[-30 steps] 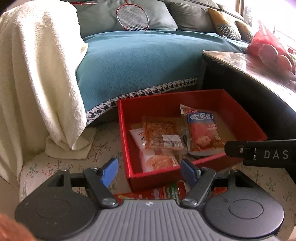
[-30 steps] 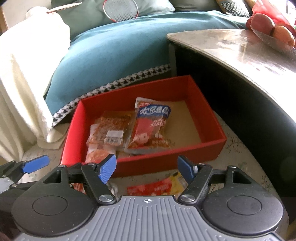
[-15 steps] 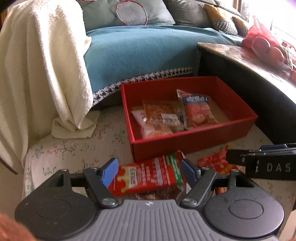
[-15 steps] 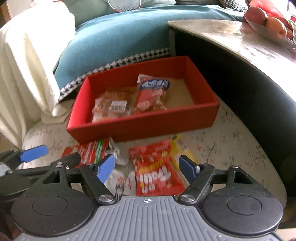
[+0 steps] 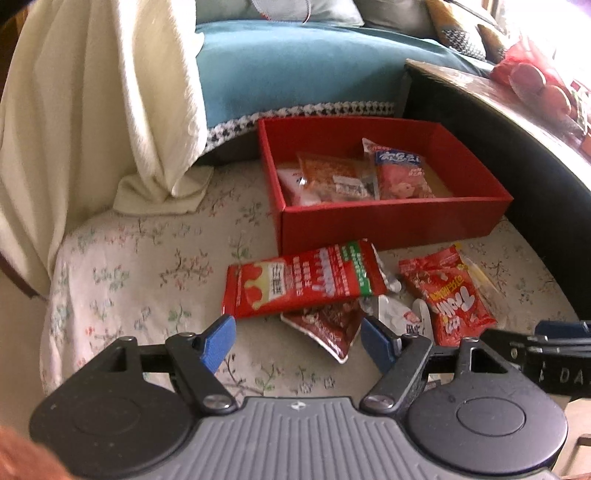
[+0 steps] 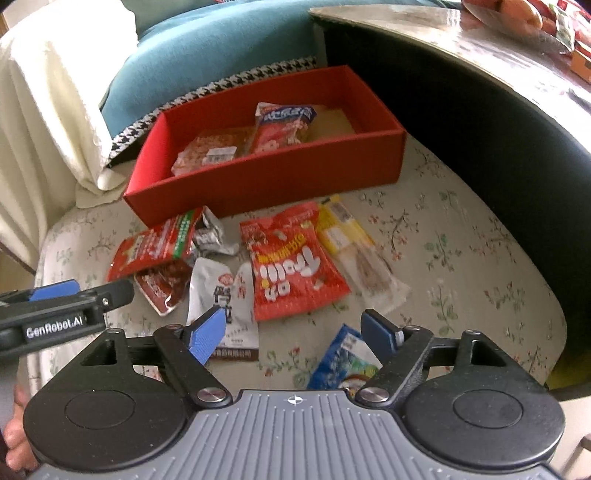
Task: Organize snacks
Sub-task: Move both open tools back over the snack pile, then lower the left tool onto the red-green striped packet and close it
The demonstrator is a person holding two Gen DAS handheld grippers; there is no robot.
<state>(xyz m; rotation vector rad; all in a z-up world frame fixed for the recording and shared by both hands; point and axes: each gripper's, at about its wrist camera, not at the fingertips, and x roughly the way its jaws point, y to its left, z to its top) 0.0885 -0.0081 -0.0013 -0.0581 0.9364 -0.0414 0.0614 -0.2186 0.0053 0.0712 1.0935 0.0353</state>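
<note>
Left gripper (image 5: pixel 297 341) held open, empty, above floral cloth (image 5: pixel 147 266). Red snack packets (image 5: pixel 299 282) scattered before red box (image 5: pixel 388 221); three packets laid inside.

A home living room. A sofa (image 5: pixel 295 74) under a teal throw with a houndstooth border fills the back, cushions (image 5: pixel 454 33) along its top, and a cream blanket (image 5: pixel 92 110) hangs over one end. A floral cloth (image 6: pixel 461 258) covers the floor or low seat where a red box (image 6: pixel 266 177) and snack packets lie. A dark table (image 6: pixel 480 92) with fruit (image 5: pixel 532 77) stands beside.
</note>
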